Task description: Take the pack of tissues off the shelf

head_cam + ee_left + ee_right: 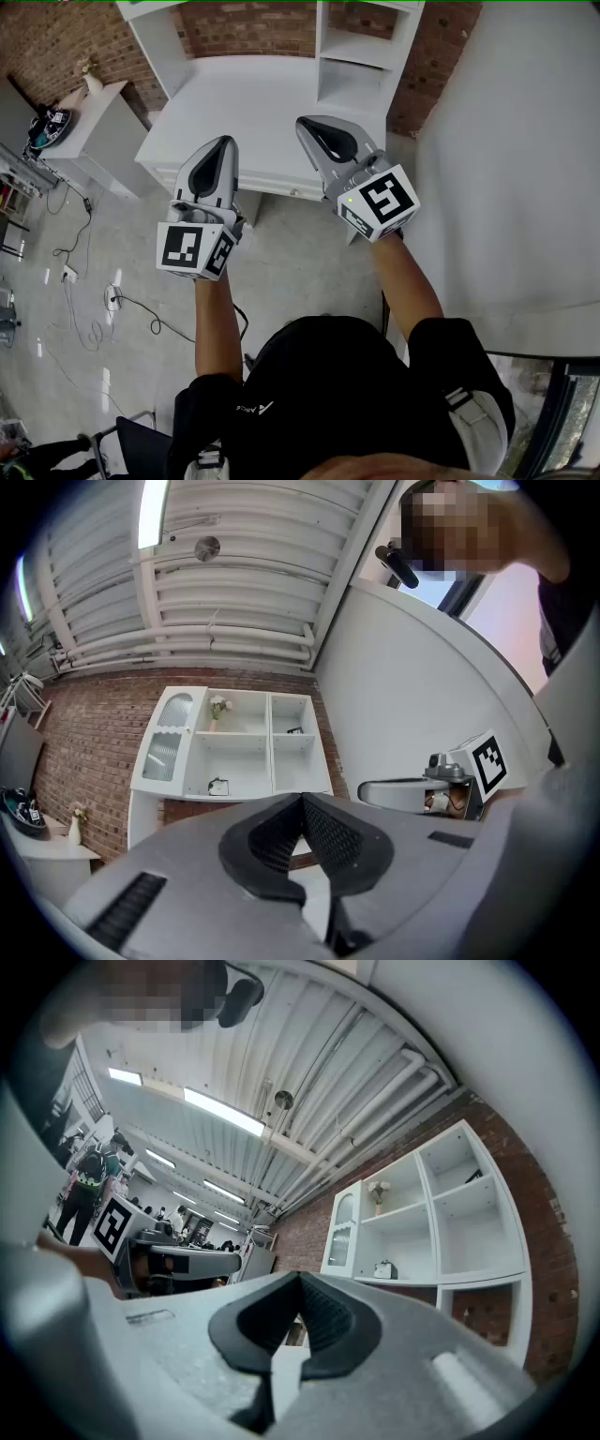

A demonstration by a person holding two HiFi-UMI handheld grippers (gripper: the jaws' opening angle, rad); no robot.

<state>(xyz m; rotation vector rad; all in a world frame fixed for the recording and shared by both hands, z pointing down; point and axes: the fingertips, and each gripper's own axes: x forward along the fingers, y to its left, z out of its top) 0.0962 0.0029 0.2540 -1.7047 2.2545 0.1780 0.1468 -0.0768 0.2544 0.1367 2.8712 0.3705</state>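
Note:
A white shelf unit (234,742) stands against the brick wall above a white desk (253,103). A small dark-and-white pack (217,787), which looks like the tissues, sits on its lower left shelf; the right gripper view shows this pack (383,1269) too. It is hidden in the head view. My left gripper (225,141) and right gripper (305,122) are held up side by side in front of the desk, well short of the shelf. Both are shut with nothing between the jaws, as each gripper view shows for the left gripper (302,799) and the right gripper (300,1279).
A vase of flowers (217,708) and a small dark item (294,730) stand on the upper shelves. A white side cabinet (94,122) is at the left, cables (103,300) lie on the floor, and a white wall (525,169) runs along the right.

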